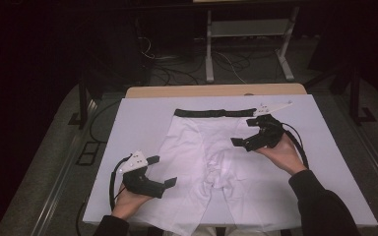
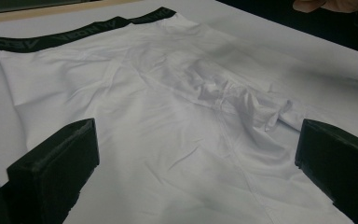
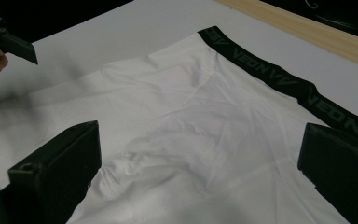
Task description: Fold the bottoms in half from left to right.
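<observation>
White shorts (image 1: 211, 162) lie flat mid-table, waistband far, so both sides are reachable. Left gripper (image 1: 161, 171) near-left, right gripper (image 1: 245, 132) far-right: both jaws apart, holding nothing, likely staging a fold.

You worked under dim light that left the room black around the pale table cover (image 1: 128, 128), with soft shadows and slightly grainy, soft-focused close views.

— How did the white boxer briefs (image 1: 211, 162) lie?
— Spread flat on the white worktop (image 1: 128, 128); black waistband (image 1: 214, 112) at the far edge, legs toward the near edge; the fabric was bunched and wrinkled at the crotch, smooth elsewhere.
</observation>
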Tool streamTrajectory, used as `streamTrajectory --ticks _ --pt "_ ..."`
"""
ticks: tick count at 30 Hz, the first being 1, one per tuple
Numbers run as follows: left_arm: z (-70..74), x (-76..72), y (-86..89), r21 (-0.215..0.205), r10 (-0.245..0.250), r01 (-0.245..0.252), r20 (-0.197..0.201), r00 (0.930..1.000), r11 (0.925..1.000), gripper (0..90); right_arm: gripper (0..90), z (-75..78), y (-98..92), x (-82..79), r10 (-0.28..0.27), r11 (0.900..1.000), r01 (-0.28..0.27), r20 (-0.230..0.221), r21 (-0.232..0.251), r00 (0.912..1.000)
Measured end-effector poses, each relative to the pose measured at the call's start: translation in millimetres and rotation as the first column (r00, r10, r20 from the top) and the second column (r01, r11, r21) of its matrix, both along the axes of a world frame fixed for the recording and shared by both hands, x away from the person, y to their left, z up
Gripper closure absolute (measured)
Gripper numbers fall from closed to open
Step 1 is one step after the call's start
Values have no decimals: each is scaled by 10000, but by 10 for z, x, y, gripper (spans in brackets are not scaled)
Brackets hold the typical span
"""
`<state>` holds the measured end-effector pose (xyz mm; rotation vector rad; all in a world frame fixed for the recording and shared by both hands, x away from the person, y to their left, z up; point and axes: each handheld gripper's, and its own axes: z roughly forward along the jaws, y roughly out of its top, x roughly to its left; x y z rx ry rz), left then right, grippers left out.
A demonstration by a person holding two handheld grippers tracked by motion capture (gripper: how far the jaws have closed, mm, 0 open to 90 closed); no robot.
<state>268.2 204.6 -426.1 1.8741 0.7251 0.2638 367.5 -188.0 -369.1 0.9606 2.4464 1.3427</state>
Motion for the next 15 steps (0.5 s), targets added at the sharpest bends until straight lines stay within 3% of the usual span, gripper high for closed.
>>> streamTrajectory --ticks 15 --pt "1 0 3 -5 -28 28 16 10000 10000 0 0 54 166 152 195 9998 -195 -88 6 9998"
